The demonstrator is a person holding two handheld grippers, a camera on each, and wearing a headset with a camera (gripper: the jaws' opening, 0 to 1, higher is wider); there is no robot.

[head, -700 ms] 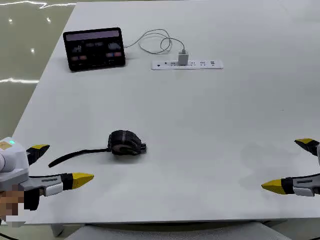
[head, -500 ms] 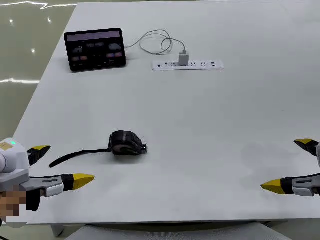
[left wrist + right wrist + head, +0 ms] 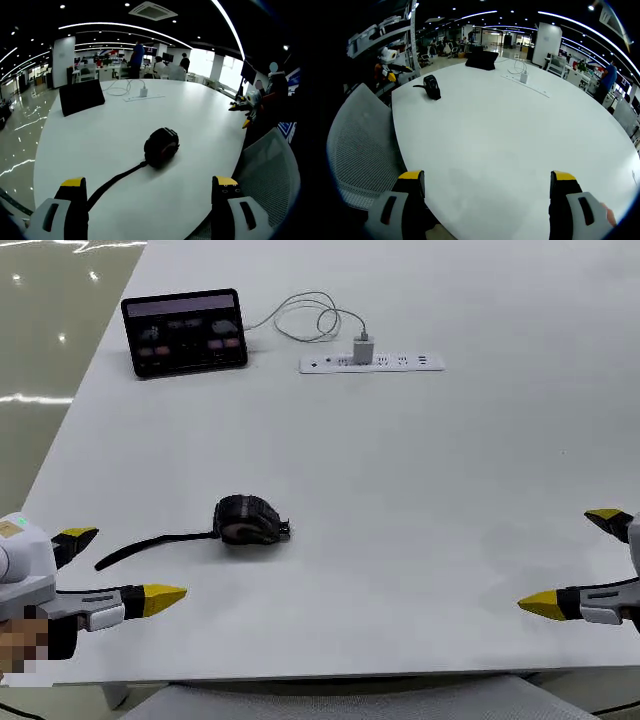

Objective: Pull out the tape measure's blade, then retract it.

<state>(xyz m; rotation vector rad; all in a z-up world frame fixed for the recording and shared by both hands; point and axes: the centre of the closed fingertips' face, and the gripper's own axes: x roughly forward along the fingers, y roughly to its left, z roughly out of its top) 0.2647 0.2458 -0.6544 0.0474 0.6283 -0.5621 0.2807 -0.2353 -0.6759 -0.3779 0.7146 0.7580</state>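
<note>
**Left gripper** (image 3: 135, 562): sits at the near-left corner of the counter (image 3: 420, 470) in the head view. The jaws are spread wide with nothing between them. The yellow tips point right, toward the middle of the counter.

**Right gripper** (image 3: 558, 560): sits at the near-right edge of the counter. The jaws are spread wide and empty, with the yellow tips pointing left. The two grippers face each other, well apart.

**Tape** (image 3: 250, 521): a round black case lying on the counter, near the left gripper and well apart from the right one. It touches neither. In the left gripper view it lies ahead of the jaws, roughly on their centre line. In the right gripper view it appears small and far off at the upper left, with the left gripper beyond it.

**Strap** (image 3: 150, 545): black, joined to the left end of the case. It runs flat along the counter toward the left gripper, and its free end lies near that gripper's jaws.

**Far side of the counter:**
- A tablet (image 3: 185, 332) stands propped at the far left with its screen lit.
- To its right lies a white power strip (image 3: 390, 363) with a white charger (image 3: 363, 349) plugged in.
- A white cable (image 3: 300, 320) loops from the charger to the tablet.

**Near edge:** a grey mesh chair (image 3: 350, 702) back stands just beside the counter, between the two grippers.
</note>
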